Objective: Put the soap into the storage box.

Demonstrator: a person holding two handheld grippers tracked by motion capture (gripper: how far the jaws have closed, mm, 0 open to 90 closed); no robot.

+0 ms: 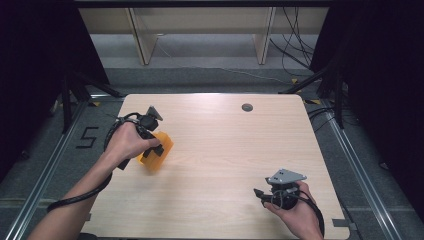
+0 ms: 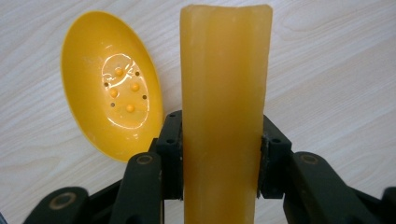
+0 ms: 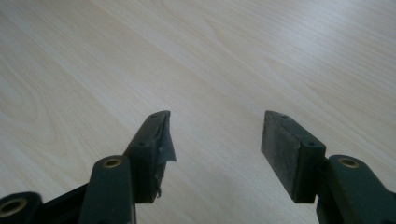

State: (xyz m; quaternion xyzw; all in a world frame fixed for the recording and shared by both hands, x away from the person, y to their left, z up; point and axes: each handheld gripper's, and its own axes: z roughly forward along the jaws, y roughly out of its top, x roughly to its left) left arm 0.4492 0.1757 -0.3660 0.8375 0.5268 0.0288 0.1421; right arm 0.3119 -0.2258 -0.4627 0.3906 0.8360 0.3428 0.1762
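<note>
Wooden table (image 1: pixel 225 150) under both tongs, pale grain, bare around right tongs. Left gripper (image 1: pixel 156 148) at table's left side, in person's left hand (image 1: pixel 127 142); jaws clamped on amber soap bar (image 2: pixel 224 112), pads pressing its two long sides, bar sticking out well past jaw tips. Yellow soap dish (image 2: pixel 112 84) lying on table just beside left jaw, oval, studded and holed inside, apart from bar. Right gripper (image 3: pixel 215 135) near table's right front corner, well apart from left; jaws wide, nothing between them.
</note>
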